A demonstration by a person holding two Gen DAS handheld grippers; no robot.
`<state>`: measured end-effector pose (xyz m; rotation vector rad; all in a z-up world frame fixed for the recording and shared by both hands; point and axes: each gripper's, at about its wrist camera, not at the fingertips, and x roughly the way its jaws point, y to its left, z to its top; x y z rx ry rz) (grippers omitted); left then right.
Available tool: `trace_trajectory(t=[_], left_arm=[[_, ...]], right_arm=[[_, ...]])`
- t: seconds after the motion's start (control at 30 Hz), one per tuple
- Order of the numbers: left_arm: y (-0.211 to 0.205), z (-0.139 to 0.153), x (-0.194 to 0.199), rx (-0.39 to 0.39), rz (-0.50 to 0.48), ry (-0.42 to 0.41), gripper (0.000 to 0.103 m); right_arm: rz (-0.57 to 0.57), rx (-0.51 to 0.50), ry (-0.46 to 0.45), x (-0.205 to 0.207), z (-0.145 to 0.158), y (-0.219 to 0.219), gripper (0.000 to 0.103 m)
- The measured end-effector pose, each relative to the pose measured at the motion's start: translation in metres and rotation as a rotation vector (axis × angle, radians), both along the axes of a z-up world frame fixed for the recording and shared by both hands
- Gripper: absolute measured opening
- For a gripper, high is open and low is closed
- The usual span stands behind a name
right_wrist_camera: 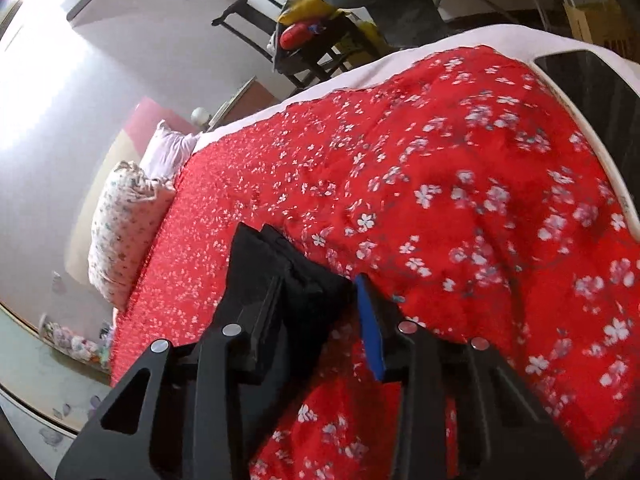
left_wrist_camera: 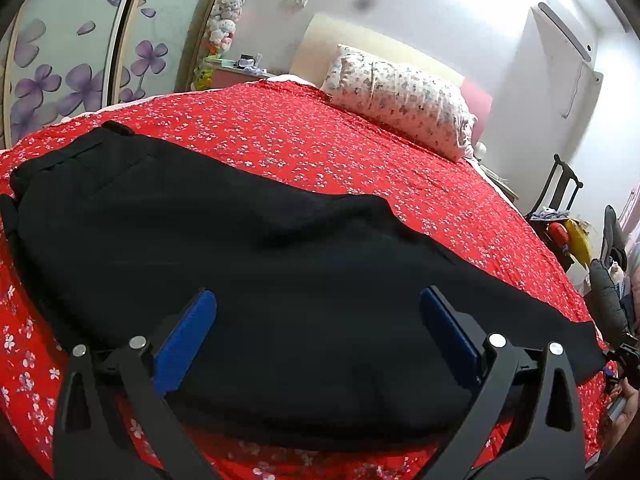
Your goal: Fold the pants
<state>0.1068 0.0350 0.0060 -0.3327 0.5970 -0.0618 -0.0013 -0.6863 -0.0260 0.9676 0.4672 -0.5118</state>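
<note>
Black pants [left_wrist_camera: 240,248] lie spread lengthwise on a red floral bedspread [left_wrist_camera: 320,140], waistband at the far left, leg ends at the right. My left gripper [left_wrist_camera: 318,304] is open, its blue pads [left_wrist_camera: 188,336] wide apart just above the pants' near edge. In the right wrist view my right gripper [right_wrist_camera: 320,280] holds a bunched end of the black pants [right_wrist_camera: 304,276] between its fingers, with the blue pad [right_wrist_camera: 370,324] pressed against the cloth, over the red bedspread [right_wrist_camera: 440,200].
A floral pillow [left_wrist_camera: 404,96] lies at the head of the bed, also in the right wrist view [right_wrist_camera: 120,232]. A dark chair with clutter [right_wrist_camera: 304,40] stands beside the bed. A wardrobe with purple flower doors [left_wrist_camera: 60,60] is at the left. A dark tablet-like object [right_wrist_camera: 592,92] lies at the bed edge.
</note>
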Motion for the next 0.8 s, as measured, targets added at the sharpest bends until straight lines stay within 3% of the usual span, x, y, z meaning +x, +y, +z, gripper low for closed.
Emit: trace_trajectory(t=[0.23,0.33,0.43,0.5,0.6,0.67,0.77,0.8], left_arm=[[0.0,0.0,0.0,-0.002,-0.002,0.0,0.101],[0.0,0.0,0.0,-0.003,-0.004,0.0,0.101],[0.002,0.0,-0.001,-0.004,-0.009,0.001,0.101],[0.002,0.0,-0.001,-0.003,-0.011,0.001,0.101],[0.002,0.0,-0.001,-0.004,-0.016,0.001,0.101],[0.002,0.0,-0.002,-0.005,-0.021,0.0,0.101],[0.005,0.0,-0.005,-0.023,-0.035,-0.01,0.101],[0.008,0.001,-0.006,-0.037,-0.04,-0.015,0.101]], right_arm=[[0.036,-0.054,-0.05,0.001,0.005,0.002,0.028],[0.071,-0.147,-0.049,0.003,0.022,0.018,0.028],[0.104,-0.241,0.01,0.015,0.029,0.032,0.029],[0.104,-0.201,0.035,0.022,0.021,0.029,0.036],[0.092,-0.114,0.049,0.028,0.006,0.021,0.037],[0.081,-0.125,0.032,0.028,0.005,0.021,0.036],[0.083,-0.118,-0.001,0.029,0.006,0.022,0.013],[0.085,-0.102,-0.024,0.027,0.008,0.023,0.011]])
